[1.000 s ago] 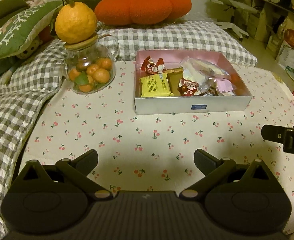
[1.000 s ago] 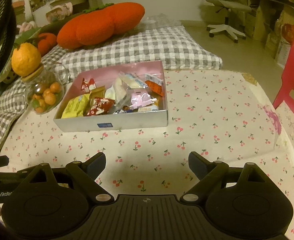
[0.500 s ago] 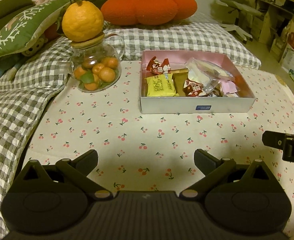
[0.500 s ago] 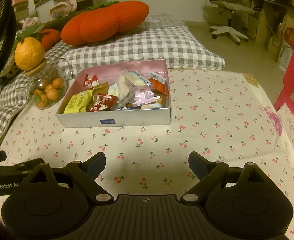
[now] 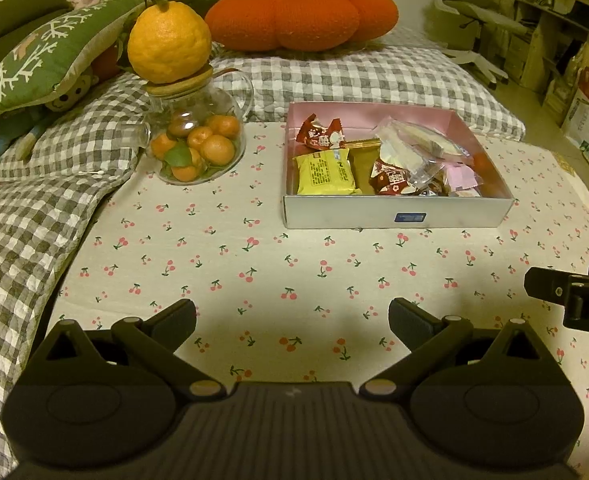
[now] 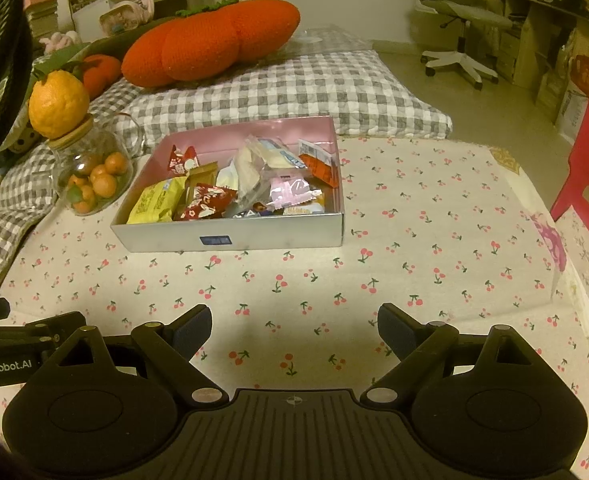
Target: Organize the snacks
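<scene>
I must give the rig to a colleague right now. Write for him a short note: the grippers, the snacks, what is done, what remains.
Left gripper: open, empty, above the cherry-print cloth.
Right gripper: open, empty, above the same cloth, in front of the box.
Snacks: all lie mixed in the pink-lined box, among them a yellow packet and red wrapped candies.
Beside the box stands a glass jar of small oranges, a big citrus on its lid.
Done: no sorting is visible.
Left: pick out and arrange the snacks.

We are in a home bedroom: a gingham quilt [image 5: 34,216], a persimmon-shaped cushion [image 5: 302,14], an embroidered green pillow [image 5: 34,64], a swivel chair [image 6: 460,20] beside cluttered shelves [image 6: 542,40].
</scene>
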{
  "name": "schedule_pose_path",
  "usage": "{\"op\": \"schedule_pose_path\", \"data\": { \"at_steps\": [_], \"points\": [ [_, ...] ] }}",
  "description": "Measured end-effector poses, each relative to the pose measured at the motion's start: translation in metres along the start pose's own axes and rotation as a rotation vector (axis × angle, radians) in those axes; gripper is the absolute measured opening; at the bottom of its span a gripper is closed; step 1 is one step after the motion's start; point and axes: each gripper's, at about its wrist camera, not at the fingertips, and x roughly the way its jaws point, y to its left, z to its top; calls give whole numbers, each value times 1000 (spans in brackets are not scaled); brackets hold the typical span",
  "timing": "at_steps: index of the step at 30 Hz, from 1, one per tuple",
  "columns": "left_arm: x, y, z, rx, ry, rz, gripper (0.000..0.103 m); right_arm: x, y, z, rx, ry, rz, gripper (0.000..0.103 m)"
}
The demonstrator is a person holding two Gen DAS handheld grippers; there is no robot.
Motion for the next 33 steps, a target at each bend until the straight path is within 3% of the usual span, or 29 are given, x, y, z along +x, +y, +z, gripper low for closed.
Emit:
{"op": "schedule_pose_path", "data": {
  "at_steps": [33],
  "points": [
    [1,0,-1,-1,9,-4,103,4,0,-3,-5,14,-5,92]
  ]
}}
